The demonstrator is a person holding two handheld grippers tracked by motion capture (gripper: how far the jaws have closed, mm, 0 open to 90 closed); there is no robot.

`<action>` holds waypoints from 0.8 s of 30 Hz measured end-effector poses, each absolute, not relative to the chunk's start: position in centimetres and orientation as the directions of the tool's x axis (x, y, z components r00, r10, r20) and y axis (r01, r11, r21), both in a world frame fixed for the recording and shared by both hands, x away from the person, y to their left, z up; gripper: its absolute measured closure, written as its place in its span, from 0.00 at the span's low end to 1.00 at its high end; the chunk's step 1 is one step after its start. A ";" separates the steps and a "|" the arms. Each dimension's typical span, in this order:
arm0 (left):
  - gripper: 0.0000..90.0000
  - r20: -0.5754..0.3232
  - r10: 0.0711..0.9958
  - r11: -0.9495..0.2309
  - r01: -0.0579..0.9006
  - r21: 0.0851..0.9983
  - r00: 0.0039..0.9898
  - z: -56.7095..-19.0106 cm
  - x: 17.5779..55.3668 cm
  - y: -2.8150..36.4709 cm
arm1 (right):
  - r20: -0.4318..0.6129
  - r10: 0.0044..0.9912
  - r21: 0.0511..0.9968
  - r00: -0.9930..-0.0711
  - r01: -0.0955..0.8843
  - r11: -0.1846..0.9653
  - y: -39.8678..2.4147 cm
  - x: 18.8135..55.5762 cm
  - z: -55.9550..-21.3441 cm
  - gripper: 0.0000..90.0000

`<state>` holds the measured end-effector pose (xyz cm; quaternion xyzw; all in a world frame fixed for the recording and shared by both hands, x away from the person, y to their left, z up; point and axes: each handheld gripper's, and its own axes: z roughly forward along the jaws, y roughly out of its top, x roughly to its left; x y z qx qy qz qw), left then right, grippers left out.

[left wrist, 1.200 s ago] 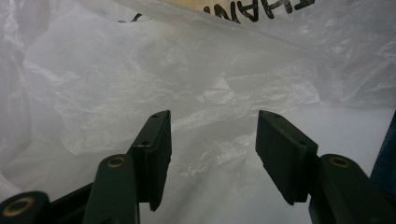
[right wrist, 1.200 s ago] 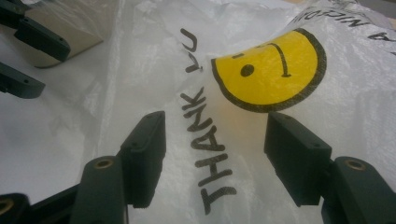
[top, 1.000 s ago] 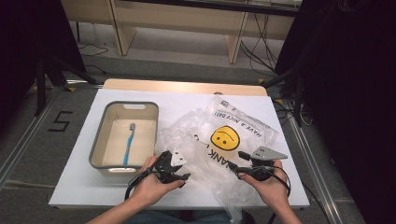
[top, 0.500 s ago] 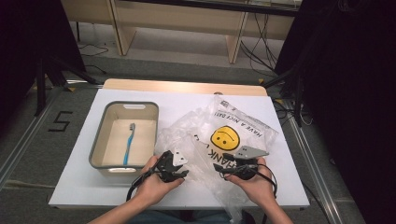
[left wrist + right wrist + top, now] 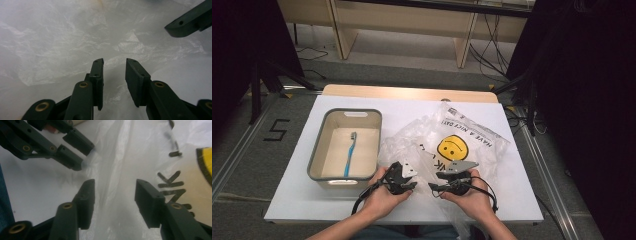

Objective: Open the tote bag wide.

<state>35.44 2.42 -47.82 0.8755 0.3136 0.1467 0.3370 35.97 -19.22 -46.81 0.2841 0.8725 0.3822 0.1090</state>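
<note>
- From the high view, a clear plastic bag (image 5: 452, 145) with a yellow smiley face and black lettering lies crumpled on the right half of the white table (image 5: 302, 195), its far end spread toward the far right corner.
- The person's two hands come in from the near edge, and the left gripper (image 5: 404, 182) and the right gripper (image 5: 439, 186) sit close together at the near end of the bag, tips pointing at each other.
- On the left side of the table stands a grey bin (image 5: 317, 160), well apart from the bag, with a blue toothbrush (image 5: 349, 154) lying lengthwise inside it.
- In the left gripper view, the left gripper (image 5: 114, 72) hovers just over wrinkled bag film (image 5: 62, 45); its jaws have just been closing and stand a narrow gap apart, with film showing between and below them, and no pad clearly pressing on it.
- One jaw of the other gripper juts in at the far right of that view.
- In the right gripper view, the right gripper (image 5: 115, 192) points along a raised fold of the bag (image 5: 117, 157); its jaws have just been closing but stand well apart, the fold running between them untouched.
- The left gripper (image 5: 86, 155) shows at the far left there, its tips seeming to touch the edge of the film; I cannot tell if it pinches.
</note>
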 end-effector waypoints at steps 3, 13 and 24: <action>0.75 0.041 0.646 -0.582 0.458 0.672 0.762 -48.2 35.5 2.3 | 0.028 0.577 0.709 -0.816 0.424 0.564 -19.0 36.0 -47.0 0.71; 0.85 0.009 0.656 -0.572 0.489 0.658 0.755 -48.4 35.7 1.9 | 0.006 0.636 0.723 -0.772 0.443 0.530 -20.1 36.4 -45.9 1.00; 0.90 0.035 0.657 -0.587 0.482 0.651 0.753 -48.4 35.5 1.6 | -0.097 0.722 0.814 -0.685 0.362 0.453 -21.4 36.9 -41.9 1.00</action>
